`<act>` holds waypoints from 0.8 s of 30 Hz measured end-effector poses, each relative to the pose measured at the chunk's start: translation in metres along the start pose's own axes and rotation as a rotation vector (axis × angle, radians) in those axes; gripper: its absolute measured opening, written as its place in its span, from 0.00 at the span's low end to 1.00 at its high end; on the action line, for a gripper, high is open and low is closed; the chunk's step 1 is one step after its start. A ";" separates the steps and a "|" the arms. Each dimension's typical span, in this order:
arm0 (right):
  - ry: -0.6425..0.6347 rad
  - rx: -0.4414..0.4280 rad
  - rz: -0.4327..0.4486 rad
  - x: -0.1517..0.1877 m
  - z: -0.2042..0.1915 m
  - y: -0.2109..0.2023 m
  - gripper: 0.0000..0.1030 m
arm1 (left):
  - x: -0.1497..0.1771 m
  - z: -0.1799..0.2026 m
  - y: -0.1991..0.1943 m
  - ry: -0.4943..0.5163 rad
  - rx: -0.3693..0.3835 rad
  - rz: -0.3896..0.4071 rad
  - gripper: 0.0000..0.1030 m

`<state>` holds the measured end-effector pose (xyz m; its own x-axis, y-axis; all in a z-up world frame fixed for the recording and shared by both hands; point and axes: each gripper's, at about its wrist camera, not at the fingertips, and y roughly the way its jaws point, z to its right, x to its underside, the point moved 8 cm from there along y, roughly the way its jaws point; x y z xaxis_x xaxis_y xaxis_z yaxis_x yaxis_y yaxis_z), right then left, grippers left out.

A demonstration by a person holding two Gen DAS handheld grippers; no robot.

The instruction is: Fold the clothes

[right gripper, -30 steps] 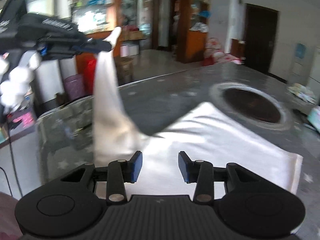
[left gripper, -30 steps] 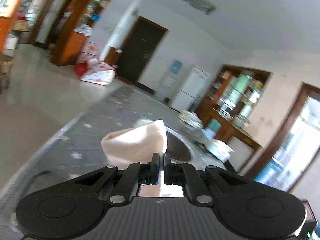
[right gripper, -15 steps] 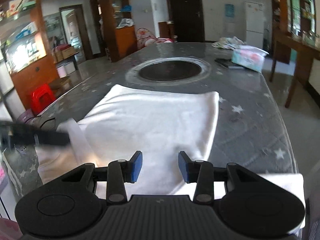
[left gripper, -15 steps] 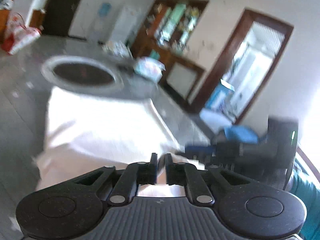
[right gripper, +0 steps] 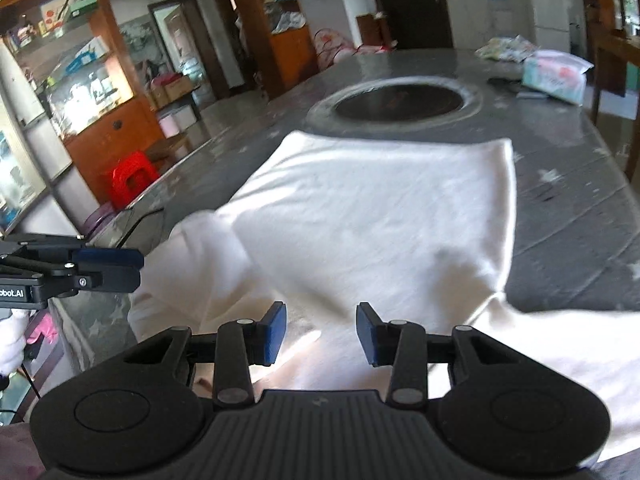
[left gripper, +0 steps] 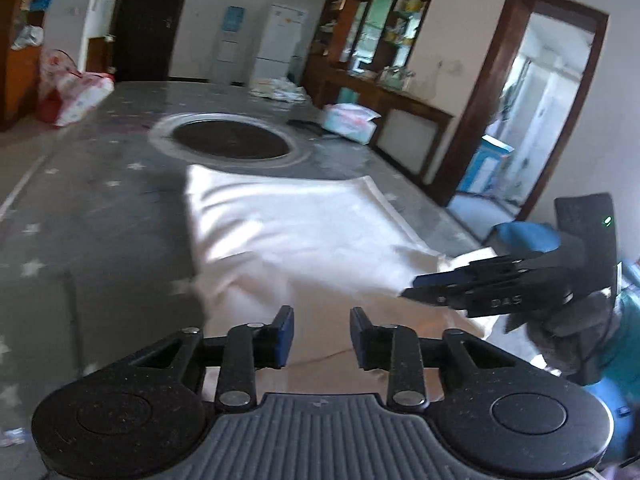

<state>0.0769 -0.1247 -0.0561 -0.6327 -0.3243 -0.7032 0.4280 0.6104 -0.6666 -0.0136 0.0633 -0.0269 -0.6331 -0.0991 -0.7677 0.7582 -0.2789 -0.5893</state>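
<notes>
Grey starry table (left gripper: pixel 100 208) with a white garment (right gripper: pixel 380 208) spread flat, long axis running away toward the round hole (left gripper: pixel 230 146). Both tongs, left tongs (left gripper: pixel 321 332) and right tongs (right gripper: pixel 321 330), hang apart and empty over its near edge, roughly equally close.

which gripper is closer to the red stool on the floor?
Left. The red stool stands off the table's left edge, beyond the left gripper at that edge. The right gripper is over the white garment, farther right.

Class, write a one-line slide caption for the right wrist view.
Open right gripper above a white garment spread on the grey table.
</notes>
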 end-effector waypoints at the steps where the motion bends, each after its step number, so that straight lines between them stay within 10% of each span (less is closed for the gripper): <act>1: -0.007 -0.004 -0.006 0.001 -0.003 0.001 0.38 | 0.002 -0.003 0.000 0.010 -0.028 -0.002 0.37; 9: -0.066 -0.036 -0.058 0.013 -0.024 0.010 0.35 | 0.017 -0.023 0.004 0.041 -0.167 -0.033 0.44; 15: -0.097 0.001 -0.063 0.013 -0.024 0.008 0.07 | 0.024 -0.032 0.006 0.025 -0.191 -0.041 0.41; 24: -0.240 0.103 0.112 -0.030 -0.034 -0.029 0.04 | 0.025 -0.036 0.000 -0.007 -0.180 -0.024 0.05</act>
<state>0.0615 -0.1077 -0.0073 -0.4118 -0.4284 -0.8043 0.5581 0.5792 -0.5942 -0.0238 0.0953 -0.0550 -0.6518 -0.1010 -0.7516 0.7583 -0.1059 -0.6433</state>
